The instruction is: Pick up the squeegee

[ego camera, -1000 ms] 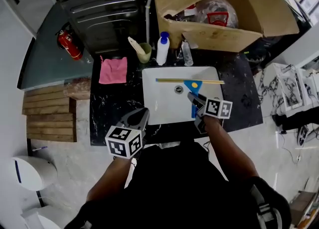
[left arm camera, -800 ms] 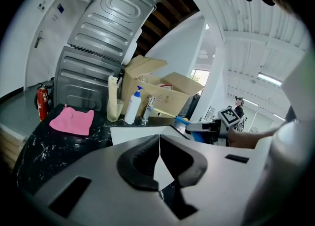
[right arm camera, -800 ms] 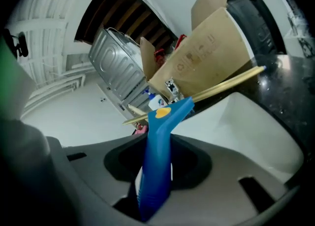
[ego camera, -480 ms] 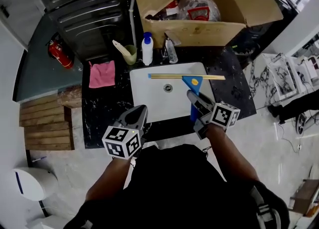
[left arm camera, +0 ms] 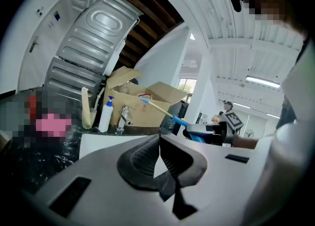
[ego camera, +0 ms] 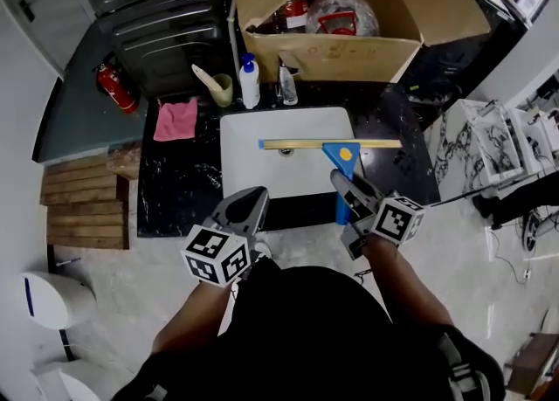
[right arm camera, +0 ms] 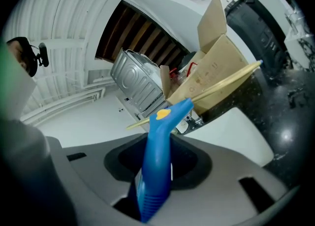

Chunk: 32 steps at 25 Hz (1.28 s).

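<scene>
right gripper (right arm camera: pixel 156 168): clamped on the squeegee (ego camera: pixel 339 153), pads low on its blue handle.
squeegee: looks clear of the sink (ego camera: pixel 253 172), long blade running past the sink's right edge.
left gripper (left arm camera: pixel 158 158): jaws together, empty, by the counter's (ego camera: pixel 183 181) front edge.
risk 1: I'm gripping far from the blade, so the head could twist in the pads.
risk 2: a blade end could clip the tap (ego camera: pixel 286 85) or bottle (ego camera: pixel 250 82) at the back edge.
</scene>
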Motion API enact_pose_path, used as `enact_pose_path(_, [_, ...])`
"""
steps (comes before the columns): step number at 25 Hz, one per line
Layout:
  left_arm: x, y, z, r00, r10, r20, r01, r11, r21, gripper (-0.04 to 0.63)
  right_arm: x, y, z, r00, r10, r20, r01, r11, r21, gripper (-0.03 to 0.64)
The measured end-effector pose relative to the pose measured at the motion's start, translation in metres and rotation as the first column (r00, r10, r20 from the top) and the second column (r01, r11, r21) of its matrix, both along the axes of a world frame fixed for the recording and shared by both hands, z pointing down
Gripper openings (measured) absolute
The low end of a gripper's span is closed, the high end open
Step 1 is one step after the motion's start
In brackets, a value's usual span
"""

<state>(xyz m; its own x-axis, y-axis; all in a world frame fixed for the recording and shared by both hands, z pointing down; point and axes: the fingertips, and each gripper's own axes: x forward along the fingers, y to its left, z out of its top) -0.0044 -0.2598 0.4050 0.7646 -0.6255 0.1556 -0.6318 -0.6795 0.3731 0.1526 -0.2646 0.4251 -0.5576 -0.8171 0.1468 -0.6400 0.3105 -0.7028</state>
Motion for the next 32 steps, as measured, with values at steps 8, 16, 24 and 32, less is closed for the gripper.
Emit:
enact_pose_path(8, [0.029, 0.057, 0.009, 0.998, -0.065, -0.008, 0.064, 0.995, -0.072, 0.017, 0.031, 0.064, -0.007, 1.0, -0.011, 0.015, 0.011, 1.0, 0.028, 0.133])
enact_pose_path(16, [0.042, 0.115, 0.017, 0.989, -0.148, 0.024, 0.149, 0.984, -0.093, 0.017, 0.06, 0.127, -0.003, 0.997, -0.015, 0.069, 0.013, 1.0, 0.023, 0.133])
enact_pose_path(24, [0.05, 0.175, 0.029, 0.981, -0.184, 0.057, 0.189, 0.978, -0.092, 0.017, 0.077, 0.179, 0.011, 0.996, -0.021, 0.088, 0.02, 1.0, 0.01, 0.133])
enact_pose_path(32, [0.05, 0.199, 0.009, 0.98, -0.189, 0.065, 0.192, 0.98, -0.048, 0.017, 0.078, 0.206, 0.003, 0.991, -0.009, 0.131, 0.004, 0.999, 0.036, 0.133])
